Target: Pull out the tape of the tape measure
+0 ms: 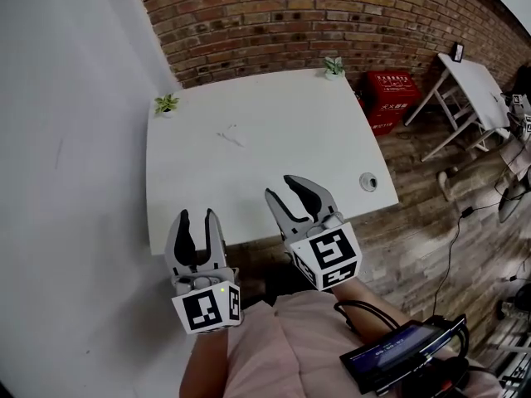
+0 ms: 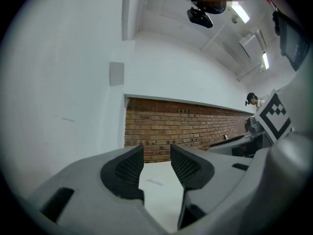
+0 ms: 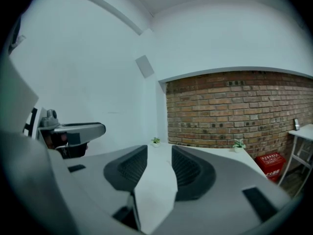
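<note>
Two grippers are held over the near edge of a white table, and neither carries anything. At the far left is a plain white wall. The left gripper has its jaws parted with only bare tabletop showing in the gap, as the left gripper view confirms. Its marker cube bears black-and-white squares and no readable text. A small potted plant sits on the table's far left corner, and a faint thin mark lies on the tabletop.

The right gripper also stands with its jaws apart and nothing between the pads. Its cube carries another square pattern. Below are a pink sleeve and a dark handheld device whose screen shows blue lines too small to read.

A second plant stands at the far edge against the brick wall. The tape measure, a small round pale case, lies on the table near its right front corner. It is to the right of the right gripper and well apart from both, with no tape visibly drawn out.

On the wooden floor sits a red crate printed with white characters that I cannot make out. A white folding table and black cables follow at the right.
</note>
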A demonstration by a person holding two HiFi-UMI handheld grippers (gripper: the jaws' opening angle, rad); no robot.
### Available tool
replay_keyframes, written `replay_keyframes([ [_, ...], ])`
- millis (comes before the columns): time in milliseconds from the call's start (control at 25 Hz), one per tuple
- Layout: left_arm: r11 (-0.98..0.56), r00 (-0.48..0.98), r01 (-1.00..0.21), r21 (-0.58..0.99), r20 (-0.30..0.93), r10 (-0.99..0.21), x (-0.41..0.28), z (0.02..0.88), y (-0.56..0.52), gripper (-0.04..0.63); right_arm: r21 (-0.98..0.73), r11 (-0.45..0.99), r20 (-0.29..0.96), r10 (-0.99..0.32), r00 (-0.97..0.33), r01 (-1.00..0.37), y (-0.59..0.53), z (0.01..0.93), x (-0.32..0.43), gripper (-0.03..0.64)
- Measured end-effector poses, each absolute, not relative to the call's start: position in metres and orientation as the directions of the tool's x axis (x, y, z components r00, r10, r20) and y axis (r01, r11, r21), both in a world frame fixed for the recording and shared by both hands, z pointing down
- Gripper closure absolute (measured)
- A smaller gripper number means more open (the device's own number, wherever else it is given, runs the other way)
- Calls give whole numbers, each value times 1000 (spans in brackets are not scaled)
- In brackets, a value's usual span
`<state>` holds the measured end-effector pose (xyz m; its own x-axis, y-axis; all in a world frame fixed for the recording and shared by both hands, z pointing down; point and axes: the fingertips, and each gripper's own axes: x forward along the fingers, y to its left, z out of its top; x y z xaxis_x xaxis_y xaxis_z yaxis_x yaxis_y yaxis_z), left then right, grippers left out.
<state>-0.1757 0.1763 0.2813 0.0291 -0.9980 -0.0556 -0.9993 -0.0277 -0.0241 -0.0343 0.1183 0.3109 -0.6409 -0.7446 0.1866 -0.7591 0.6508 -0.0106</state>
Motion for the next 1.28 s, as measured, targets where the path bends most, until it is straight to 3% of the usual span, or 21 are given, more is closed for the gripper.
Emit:
replay_keyframes([
  [480, -22, 21, -999, -24, 10, -1000, -175, 301, 121, 414, -49, 659, 231, -723, -651, -750, 61, 332, -36, 454],
  [1280, 112, -117, -992, -52, 107, -987, -189, 303, 12, 402, -136, 750, 312, -587, -747, -647, -64, 361, -64, 430],
])
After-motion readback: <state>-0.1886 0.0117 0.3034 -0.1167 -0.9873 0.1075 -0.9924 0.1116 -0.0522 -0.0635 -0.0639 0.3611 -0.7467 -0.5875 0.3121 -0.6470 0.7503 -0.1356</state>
